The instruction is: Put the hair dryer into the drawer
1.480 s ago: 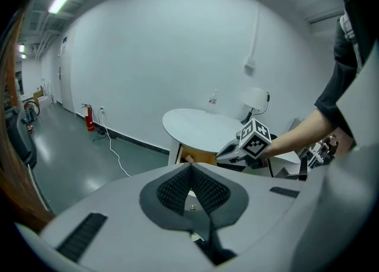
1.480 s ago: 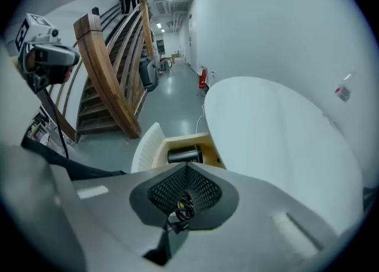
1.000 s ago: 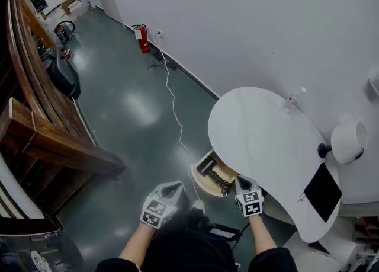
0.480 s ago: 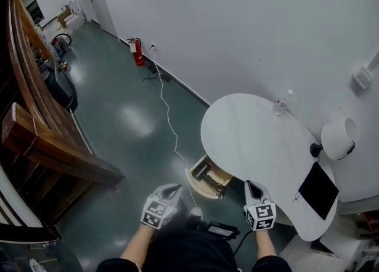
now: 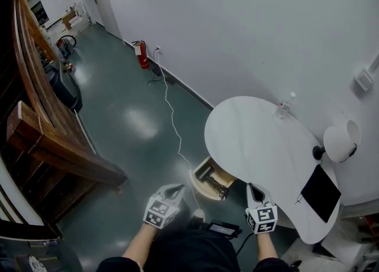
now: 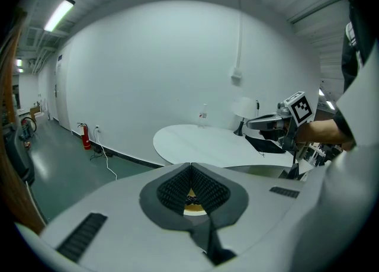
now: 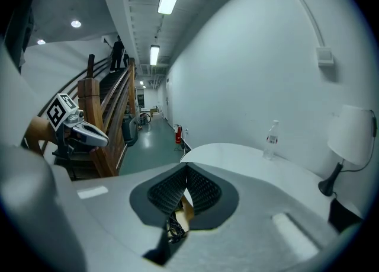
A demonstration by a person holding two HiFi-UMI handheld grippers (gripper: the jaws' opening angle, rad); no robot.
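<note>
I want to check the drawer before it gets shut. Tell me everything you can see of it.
The drawer looks like light wood with a rounded front, and it stands pulled open from under the white table. Inside it lie the dark hair dryer and its bunched cord. The left tool and the right tool are both shut and empty. In the head view, they are apart from the drawer.

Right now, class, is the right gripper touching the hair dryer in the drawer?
Apart. The head view shows the right gripper held clear of the hair dryer lying in the drawer, a gap between them.
</note>
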